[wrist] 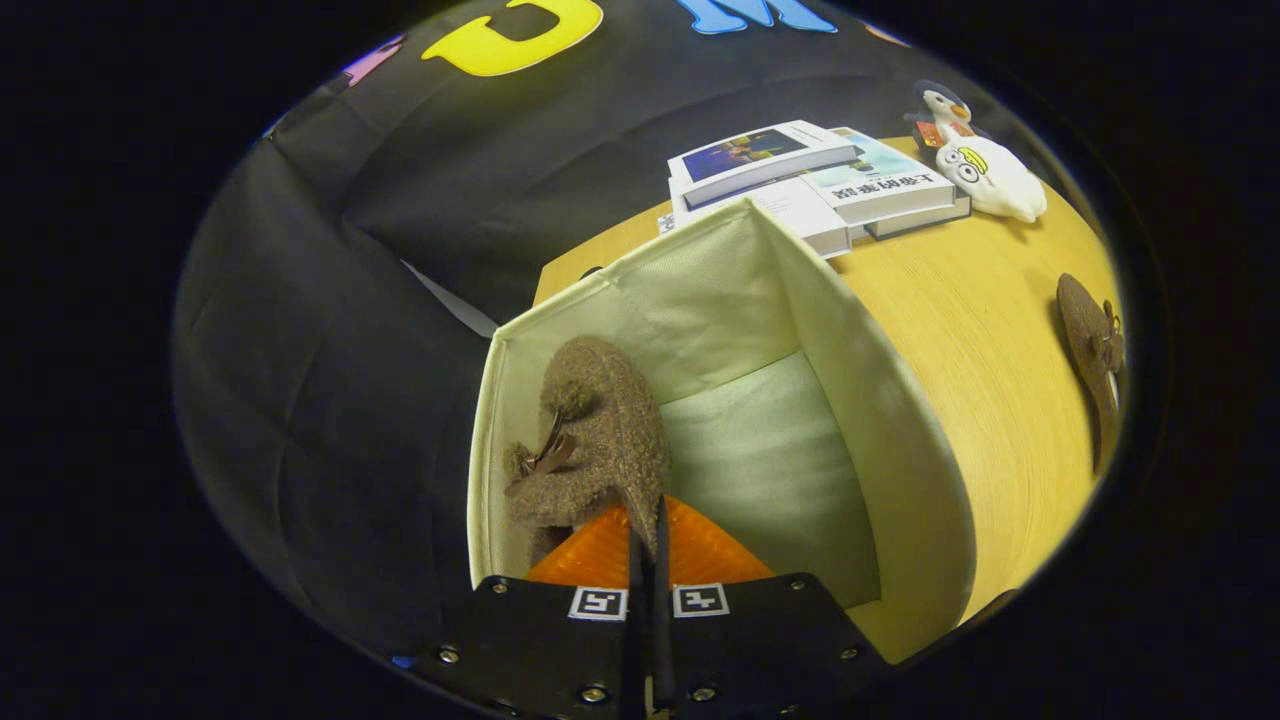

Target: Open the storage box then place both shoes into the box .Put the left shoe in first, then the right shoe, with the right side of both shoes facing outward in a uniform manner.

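Gripper [648, 520] fingers are pinched nearly together on the edge of a fuzzy brown shoe [590, 440], which is held inside the open cream storage box [900, 420], against its left wall. The first placement is judged almost done; release is not yet made. The second shoe [1092, 350] lies beyond on the wooden table [980, 330]. Farther off, books [800, 175] and a plush toy [985, 170] are seen; cover writing cannot be read.

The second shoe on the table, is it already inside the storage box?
No, the second shoe lies on the table outside the storage box, while the gripper holds the first shoe inside.
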